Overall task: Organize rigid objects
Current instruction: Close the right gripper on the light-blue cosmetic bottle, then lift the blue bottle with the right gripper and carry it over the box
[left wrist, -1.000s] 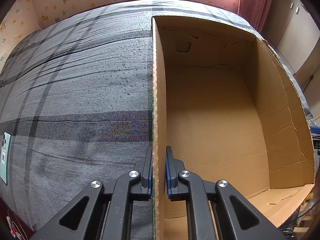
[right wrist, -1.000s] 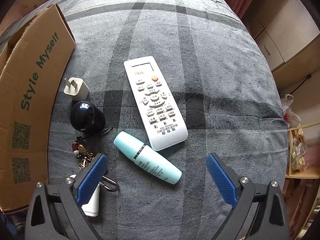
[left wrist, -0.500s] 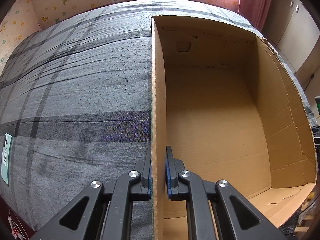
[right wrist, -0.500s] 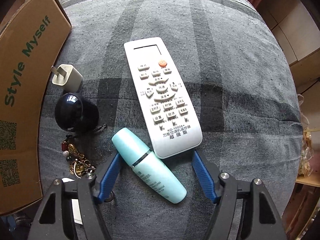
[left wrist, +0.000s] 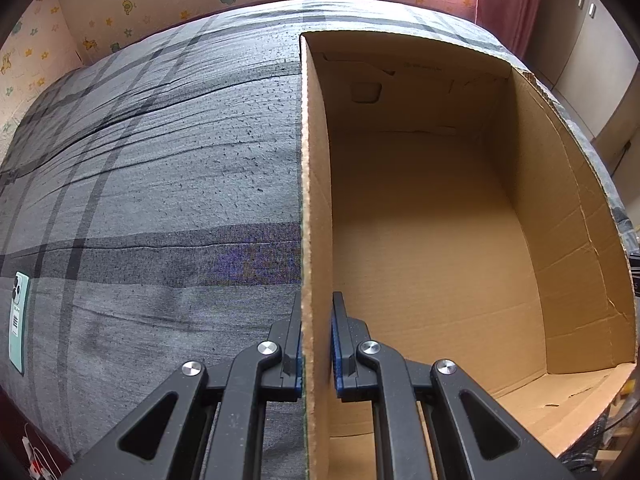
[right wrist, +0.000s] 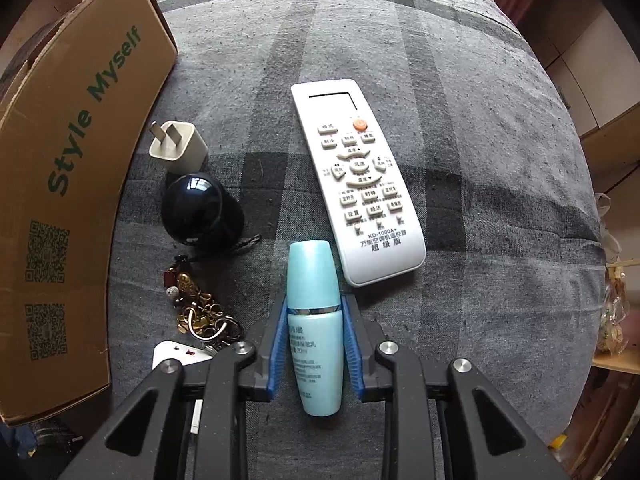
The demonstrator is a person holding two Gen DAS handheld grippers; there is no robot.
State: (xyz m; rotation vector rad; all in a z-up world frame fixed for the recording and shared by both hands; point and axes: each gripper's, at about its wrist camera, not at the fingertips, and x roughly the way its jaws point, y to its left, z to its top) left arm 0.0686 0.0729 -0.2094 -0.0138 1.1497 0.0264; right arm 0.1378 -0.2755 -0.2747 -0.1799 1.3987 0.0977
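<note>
Left wrist view: a pale green phone (left wrist: 18, 322) lies face down at the far left edge of the bed (left wrist: 160, 184), which is covered in grey plaid fabric. To its right, the left gripper (left wrist: 316, 344) is clamped on the near-side wall of an open cardboard box (left wrist: 560, 240), one pad outside and one inside; the interior of the box shows only bare cardboard. Right wrist view, from the left: the outer side of the same box, printed "Style Myself" with two QR codes, stands along the left edge. Just beside it lie a white plug adapter (right wrist: 179, 147), a glossy black dome-shaped object (right wrist: 202, 210) and, nearer the camera, a cluster of brass-coloured keys and charms (right wrist: 200, 312); a white item (right wrist: 176, 356) is partly hidden under the gripper frame. At centre, the right gripper (right wrist: 315, 340) has just closed, and its blue pads now press on both sides of a light blue cosmetic bottle (right wrist: 314, 320), which lies on the bed with its cap pointing away. The cap end is close beside the lower corner of a white air-conditioner remote (right wrist: 356, 180), which lies face up to the right.
</note>
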